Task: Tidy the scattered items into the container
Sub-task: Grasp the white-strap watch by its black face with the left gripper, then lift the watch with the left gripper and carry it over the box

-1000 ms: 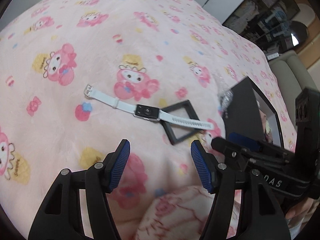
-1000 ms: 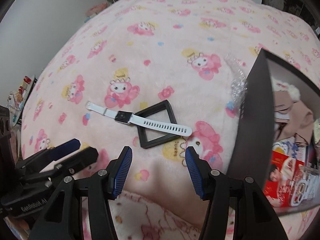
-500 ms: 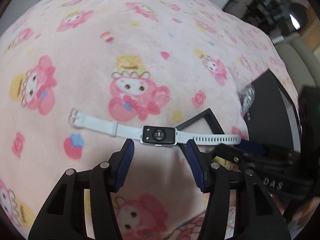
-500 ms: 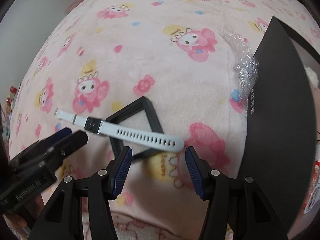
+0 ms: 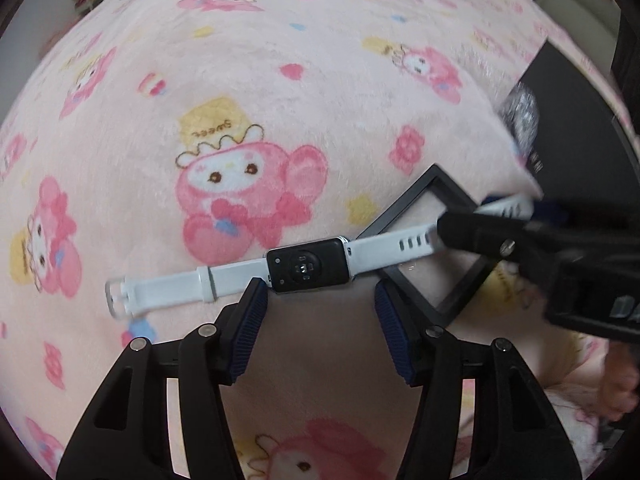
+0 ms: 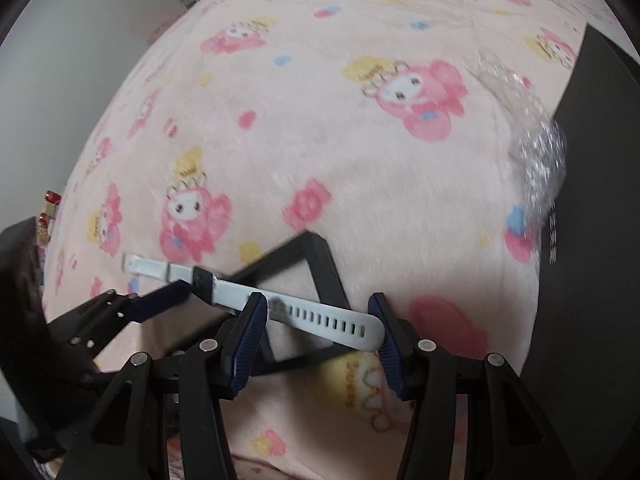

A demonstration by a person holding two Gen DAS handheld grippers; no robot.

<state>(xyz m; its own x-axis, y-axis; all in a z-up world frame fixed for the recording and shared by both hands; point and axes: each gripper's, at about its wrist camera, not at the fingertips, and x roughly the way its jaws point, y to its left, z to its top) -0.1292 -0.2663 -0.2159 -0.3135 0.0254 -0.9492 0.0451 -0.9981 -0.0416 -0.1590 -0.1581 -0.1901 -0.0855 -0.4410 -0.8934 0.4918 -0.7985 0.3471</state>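
Both claws sit lower and closer to the watch [image 5: 304, 270] than a second ago, when it lay well beyond their tips; now it fills the near middle of each view. The watch itself lies where it did on the pink cartoon-print blanket [image 5: 280, 120], white strap stretched left to right, its holed end resting across the black square frame [image 5: 448, 296].

The left claw [image 5: 318, 312] stands about half open, its jaws having just opened slightly. The dark watch body sits just beyond the blue pads [image 5: 250, 320], roughly centred on the gap between them — the pads do not press on it, though the left pad's tip is right at the body's near corner.

The right claw [image 6: 318, 330] is also about half open, its jaws having just been closing. The holed strap end lies between its pads [image 6: 248, 340], the strap's rounded tip at the right pad; whether it is actually gripped cannot be told, and nothing is lifted.

The black container [image 6: 592, 200] stands at the right, with crumpled clear plastic [image 6: 540, 152] against its near wall.
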